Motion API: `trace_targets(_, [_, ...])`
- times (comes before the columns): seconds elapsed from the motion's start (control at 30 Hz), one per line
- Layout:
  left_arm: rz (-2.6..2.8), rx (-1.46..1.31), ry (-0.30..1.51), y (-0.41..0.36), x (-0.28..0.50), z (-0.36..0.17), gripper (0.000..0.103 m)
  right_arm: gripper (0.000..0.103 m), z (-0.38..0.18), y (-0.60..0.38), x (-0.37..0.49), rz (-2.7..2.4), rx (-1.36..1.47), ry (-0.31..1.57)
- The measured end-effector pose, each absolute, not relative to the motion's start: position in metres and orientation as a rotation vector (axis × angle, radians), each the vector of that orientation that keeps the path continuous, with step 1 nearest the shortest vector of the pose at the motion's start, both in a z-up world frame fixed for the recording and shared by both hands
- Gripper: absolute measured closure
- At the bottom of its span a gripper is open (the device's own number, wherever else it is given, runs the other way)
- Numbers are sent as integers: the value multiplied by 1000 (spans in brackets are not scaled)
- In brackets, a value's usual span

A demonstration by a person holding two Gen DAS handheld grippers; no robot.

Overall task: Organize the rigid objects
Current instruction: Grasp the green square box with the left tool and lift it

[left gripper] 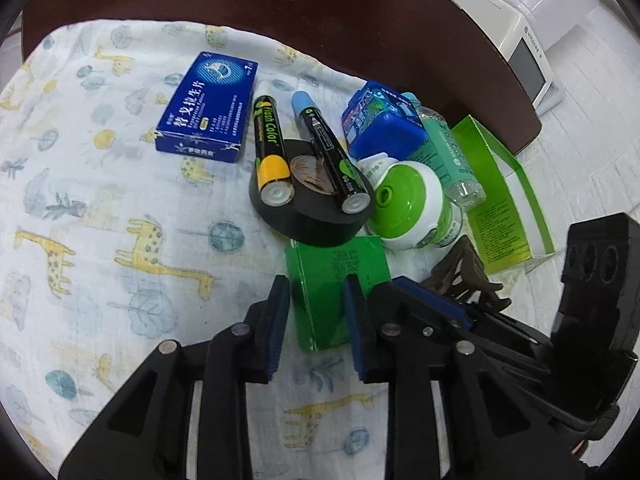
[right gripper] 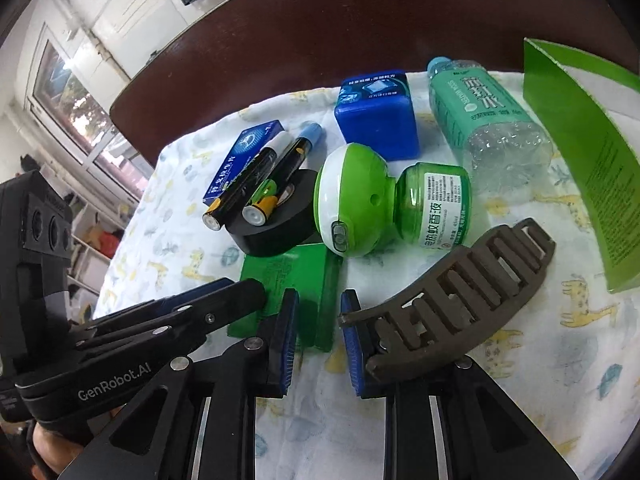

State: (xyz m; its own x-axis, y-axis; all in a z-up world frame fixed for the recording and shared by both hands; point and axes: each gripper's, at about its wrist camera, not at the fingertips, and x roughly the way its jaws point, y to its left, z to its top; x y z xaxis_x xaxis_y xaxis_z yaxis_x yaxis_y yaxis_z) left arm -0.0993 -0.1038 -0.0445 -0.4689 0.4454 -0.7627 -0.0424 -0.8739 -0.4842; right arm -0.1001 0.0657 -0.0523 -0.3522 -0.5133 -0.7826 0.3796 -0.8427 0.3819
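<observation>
A small green box [left gripper: 336,264] [right gripper: 280,268] lies on the giraffe-print cloth [left gripper: 100,240], just in front of a black tape roll [left gripper: 312,224]. My left gripper [left gripper: 316,282] has its blue pads close on either side of the box's near end. My right gripper [right gripper: 319,296] has come in from the other side, pads narrow around the box's right edge. In the left wrist view the right gripper's tip [left gripper: 404,284] sits against the box. A brown hair clip [right gripper: 460,300] rests against the outside of the right gripper's right finger.
Two markers [left gripper: 268,148] [left gripper: 328,152] lie across the tape roll. Around them are a blue medicine box [left gripper: 208,108], a blue plastic case [right gripper: 376,120], a green-and-white repellent device [right gripper: 360,208], a clear bottle [right gripper: 480,120] and an open green carton [right gripper: 580,160]. The dark table [left gripper: 280,0] edge lies beyond.
</observation>
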Motion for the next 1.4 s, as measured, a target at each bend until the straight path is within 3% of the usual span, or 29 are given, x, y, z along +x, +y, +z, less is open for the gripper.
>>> trace_targets(0.57, [2383,-1462,-498,-98,-39,-39,76,78,-45,65,-55,-2073,1366,-27])
trace_targets(0.77, [2370,-1451,-552,-100,-46,-43,77,78,-51,62,-66,-2051,1354,-28])
trace_targets(1.4, [2493,-1091,-259,-35,-48,67,75,78,27,110,-53,-2191,1081,-84])
